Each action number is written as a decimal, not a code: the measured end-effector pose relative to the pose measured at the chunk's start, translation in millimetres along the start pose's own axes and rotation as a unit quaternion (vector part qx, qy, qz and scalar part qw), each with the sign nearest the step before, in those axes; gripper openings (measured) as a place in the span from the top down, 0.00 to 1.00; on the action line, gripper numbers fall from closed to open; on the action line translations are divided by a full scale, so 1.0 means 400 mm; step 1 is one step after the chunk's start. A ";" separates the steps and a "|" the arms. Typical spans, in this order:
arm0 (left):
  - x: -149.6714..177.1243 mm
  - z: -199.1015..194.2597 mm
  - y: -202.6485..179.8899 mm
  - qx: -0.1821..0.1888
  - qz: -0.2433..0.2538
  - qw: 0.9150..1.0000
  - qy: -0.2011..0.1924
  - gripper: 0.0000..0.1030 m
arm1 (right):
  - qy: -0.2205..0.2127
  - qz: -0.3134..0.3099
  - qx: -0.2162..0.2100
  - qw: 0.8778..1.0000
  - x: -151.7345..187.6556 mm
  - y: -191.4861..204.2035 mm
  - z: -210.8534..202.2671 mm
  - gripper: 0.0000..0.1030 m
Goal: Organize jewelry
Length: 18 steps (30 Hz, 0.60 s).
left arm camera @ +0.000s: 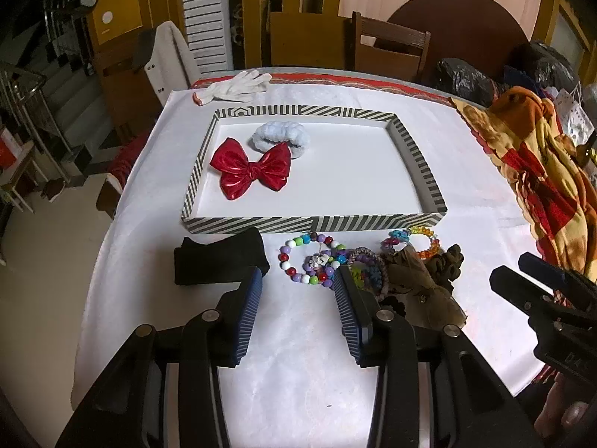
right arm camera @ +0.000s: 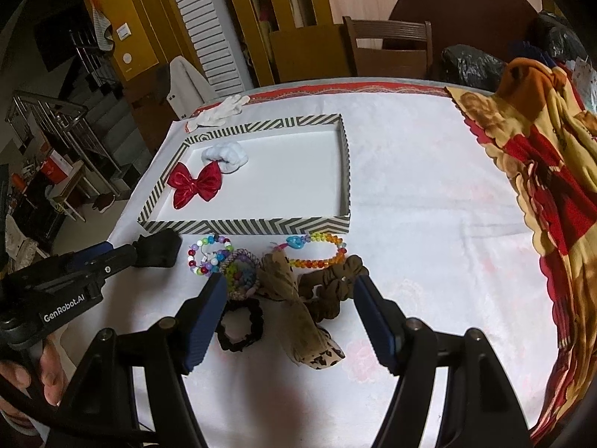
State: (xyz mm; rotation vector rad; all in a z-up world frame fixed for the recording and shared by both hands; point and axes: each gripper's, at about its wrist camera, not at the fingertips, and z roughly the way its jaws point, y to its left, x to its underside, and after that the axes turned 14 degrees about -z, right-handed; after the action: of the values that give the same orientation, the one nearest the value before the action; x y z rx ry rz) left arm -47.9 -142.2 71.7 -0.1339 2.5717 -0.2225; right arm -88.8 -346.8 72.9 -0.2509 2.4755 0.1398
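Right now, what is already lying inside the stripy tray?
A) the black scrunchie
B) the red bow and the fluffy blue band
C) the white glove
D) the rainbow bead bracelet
B: the red bow and the fluffy blue band lie inside the stripy tray; the bracelets and scrunchies sit on the table in front of it.

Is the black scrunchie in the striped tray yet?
No, the black scrunchie lies on the white tablecloth outside the striped tray, which holds only the red bow and a pale blue scrunchie.
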 end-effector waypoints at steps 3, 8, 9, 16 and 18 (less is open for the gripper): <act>0.000 0.004 0.000 -0.004 0.002 1.000 0.003 0.71 | -0.001 -0.002 0.001 1.000 0.000 0.001 0.001 0.29; -0.001 0.008 0.006 -0.005 -0.004 1.000 0.005 0.71 | -0.002 -0.001 0.000 1.000 0.000 0.003 0.001 0.29; -0.001 0.008 0.006 -0.006 -0.005 1.000 0.005 0.71 | 0.000 -0.001 0.000 1.000 0.000 0.002 0.002 0.29; -0.001 0.007 0.011 -0.004 -0.005 1.000 0.001 0.71 | 0.006 -0.001 -0.002 1.000 0.001 0.002 0.010 0.29; -0.001 0.006 0.011 -0.002 -0.006 1.000 0.001 0.71 | 0.007 -0.003 -0.001 1.000 0.000 0.002 0.012 0.29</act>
State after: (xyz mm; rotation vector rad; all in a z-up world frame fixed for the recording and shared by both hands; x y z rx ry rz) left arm -46.3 -138.2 69.0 -0.1515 2.5739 -0.2219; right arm -86.2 -345.2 69.1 -0.2609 2.4887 0.1385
